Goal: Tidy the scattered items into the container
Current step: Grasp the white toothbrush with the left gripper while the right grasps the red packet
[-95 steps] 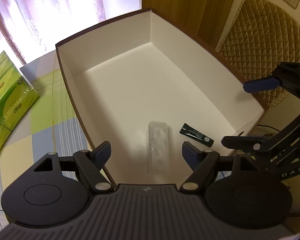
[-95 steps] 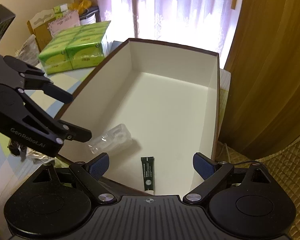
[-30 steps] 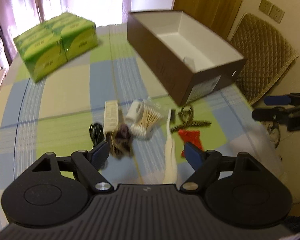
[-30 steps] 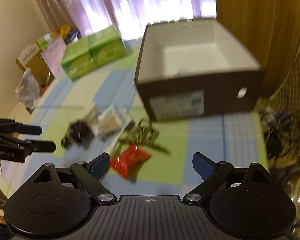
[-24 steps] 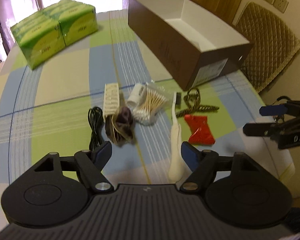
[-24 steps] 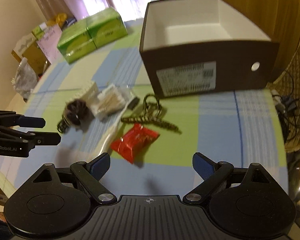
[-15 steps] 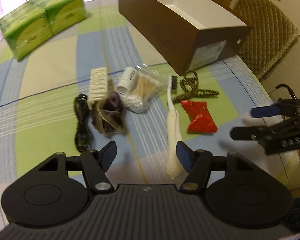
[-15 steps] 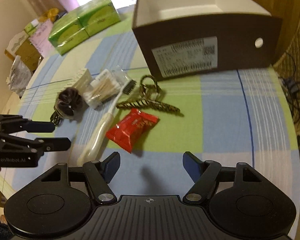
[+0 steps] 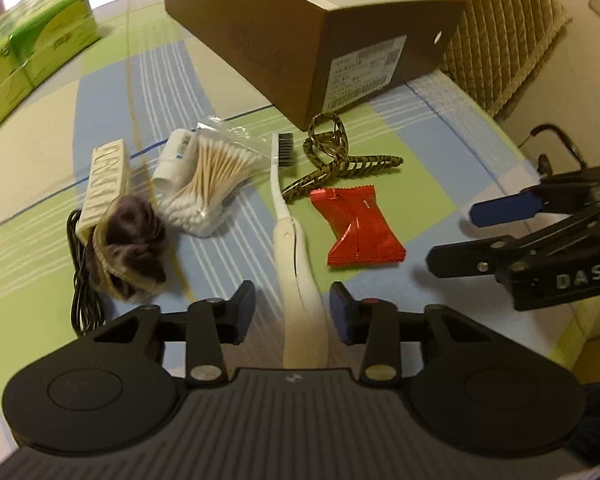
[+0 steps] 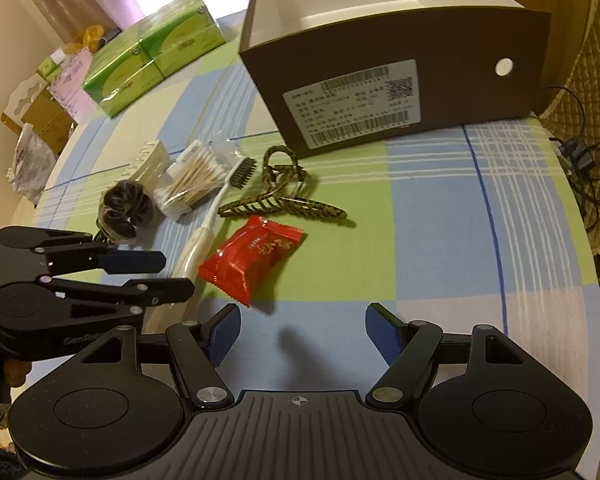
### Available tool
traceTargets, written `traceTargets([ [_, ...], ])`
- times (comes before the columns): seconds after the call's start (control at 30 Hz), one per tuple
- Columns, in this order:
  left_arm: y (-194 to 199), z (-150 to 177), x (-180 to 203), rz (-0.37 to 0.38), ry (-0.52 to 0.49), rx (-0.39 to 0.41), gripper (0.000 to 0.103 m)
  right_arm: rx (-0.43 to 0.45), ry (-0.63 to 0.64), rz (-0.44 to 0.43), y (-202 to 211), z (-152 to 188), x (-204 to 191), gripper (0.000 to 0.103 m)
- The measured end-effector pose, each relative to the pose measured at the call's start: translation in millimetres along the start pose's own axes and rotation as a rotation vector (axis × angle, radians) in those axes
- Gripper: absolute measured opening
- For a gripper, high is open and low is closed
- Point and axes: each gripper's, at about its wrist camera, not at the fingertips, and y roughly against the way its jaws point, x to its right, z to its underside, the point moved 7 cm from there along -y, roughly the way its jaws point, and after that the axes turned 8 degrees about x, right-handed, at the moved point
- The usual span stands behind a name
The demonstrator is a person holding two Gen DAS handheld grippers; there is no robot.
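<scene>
A white toothbrush [image 9: 278,184] lies on the checked tablecloth, and its handle runs between the fingers of my left gripper [image 9: 293,303]. The jaws are closing, with a gap still visible on both sides of the handle. To its right lie a red packet [image 9: 358,228] and a leopard-print hair claw [image 9: 332,156]. A bag of cotton swabs [image 9: 212,184], a brown scrunchie [image 9: 130,240] and a black cable [image 9: 82,280] lie to its left. My right gripper [image 10: 302,320] is open and empty just short of the red packet [image 10: 254,256]. The brown box [image 10: 380,40] stands behind.
Green tissue packs [image 10: 152,52] sit at the table's far left. A quilted chair back [image 9: 500,32] stands beyond the box. The table's edge curves along the right, with cables [image 10: 588,168] on the floor past it.
Both grippers left the box and came down over the scattered items. The left jaws narrowed around the toothbrush handle. The right jaws narrowed a little.
</scene>
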Motion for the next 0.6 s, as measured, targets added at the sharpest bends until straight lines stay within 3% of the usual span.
traceTargets([
  [0.4, -27, -9, 2, -0.007, -0.039, -0.007, 0.02, 0.0, -0.031, 0.02, 2, 4, 8, 0.076],
  [0.6, -13, -10, -6, -0.036, -0.009, 0.036, 0.017, 0.019, -0.036, 0.008, 2, 0, 4, 0.076],
])
